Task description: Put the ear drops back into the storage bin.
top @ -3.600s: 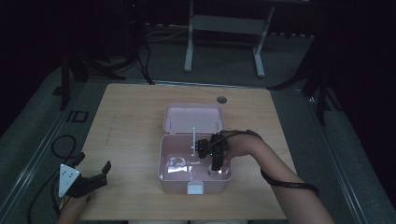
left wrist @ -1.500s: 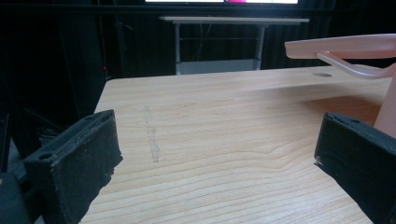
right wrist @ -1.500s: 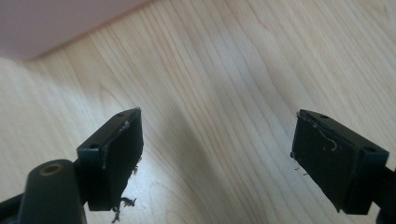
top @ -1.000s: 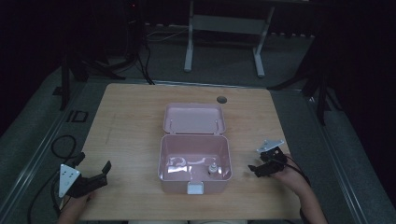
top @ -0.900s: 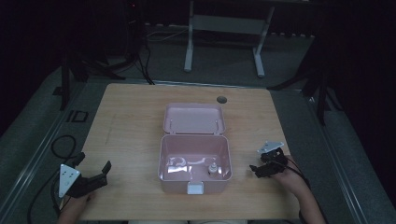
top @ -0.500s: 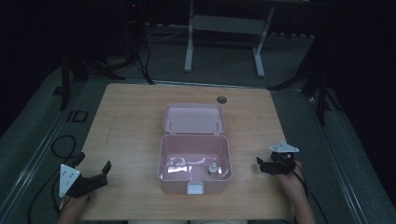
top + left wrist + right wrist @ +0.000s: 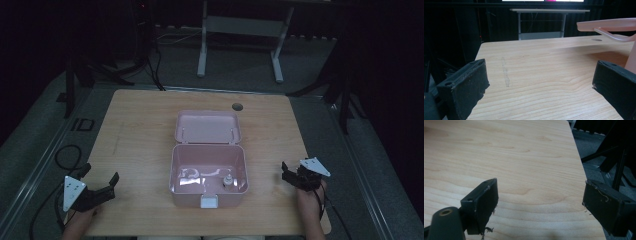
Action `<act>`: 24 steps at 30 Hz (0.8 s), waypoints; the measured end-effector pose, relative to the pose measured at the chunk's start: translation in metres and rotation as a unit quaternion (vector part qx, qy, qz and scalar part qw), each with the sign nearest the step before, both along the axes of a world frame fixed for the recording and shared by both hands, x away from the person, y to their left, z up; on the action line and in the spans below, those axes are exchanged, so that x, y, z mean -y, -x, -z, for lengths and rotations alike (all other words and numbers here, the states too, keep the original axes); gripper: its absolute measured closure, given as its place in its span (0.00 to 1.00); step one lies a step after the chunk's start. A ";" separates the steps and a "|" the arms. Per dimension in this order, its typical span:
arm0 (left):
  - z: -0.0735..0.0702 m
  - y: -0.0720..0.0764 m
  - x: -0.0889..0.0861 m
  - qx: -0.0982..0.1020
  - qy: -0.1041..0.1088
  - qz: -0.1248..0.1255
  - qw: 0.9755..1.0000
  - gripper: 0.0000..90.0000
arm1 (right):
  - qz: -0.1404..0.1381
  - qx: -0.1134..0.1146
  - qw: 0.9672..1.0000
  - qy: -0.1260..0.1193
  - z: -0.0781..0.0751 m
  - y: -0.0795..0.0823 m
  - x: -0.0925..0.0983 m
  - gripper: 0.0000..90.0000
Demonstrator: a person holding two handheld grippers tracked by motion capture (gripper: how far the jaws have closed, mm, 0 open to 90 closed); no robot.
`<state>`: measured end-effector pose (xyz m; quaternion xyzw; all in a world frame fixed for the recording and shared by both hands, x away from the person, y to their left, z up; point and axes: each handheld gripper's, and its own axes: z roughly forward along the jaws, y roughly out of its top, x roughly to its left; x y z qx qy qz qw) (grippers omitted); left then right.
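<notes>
A pale wooden table with rounded corners [image 7: 150,130] takes the middle of the high view. At its centre stands an open pink plastic box [image 7: 209,176], and its hinged pink lid [image 7: 207,127] lies back flat toward the upper part of the frame. Inside the box, near the lower right corner, a small pale bottle-like item [image 7: 228,181] stands; some light-coloured pieces [image 7: 192,176] lie to the left of it, too small to tell what they are. A white latch [image 7: 208,201] sits on the front wall of the box. A dark round hole [image 7: 237,107] is in the table top, just above the lid.

The left gripper [image 7: 100,188] is at the lower left of the high view, at the table's front edge, well apart from the box. Its 2 black jaws stand wide apart with nothing between them; in the left gripper view they frame bare wood, and the pink lid shows at the upper right.

The right gripper [image 7: 287,174] is at the lower right, near the table's right edge. Its jaws are also spread and empty, over bare wood in the right gripper view.
</notes>
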<state>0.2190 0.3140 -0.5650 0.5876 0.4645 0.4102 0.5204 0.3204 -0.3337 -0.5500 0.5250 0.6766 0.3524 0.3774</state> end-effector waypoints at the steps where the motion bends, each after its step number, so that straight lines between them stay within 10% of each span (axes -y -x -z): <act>1: 0.000 0.000 0.000 0.000 0.000 0.000 1.000 0.00 | 0.002 0.009 1.000 -0.001 0.000 0.001 0.000 0.14; 11: 0.000 0.000 0.000 0.000 0.001 0.000 1.000 0.00 | 0.014 0.070 0.997 -0.019 -0.003 0.010 0.001 0.14; 24: 0.000 0.000 0.000 0.001 0.002 -0.001 1.000 0.00 | 0.010 0.060 0.998 -0.011 -0.001 0.010 -0.001 0.14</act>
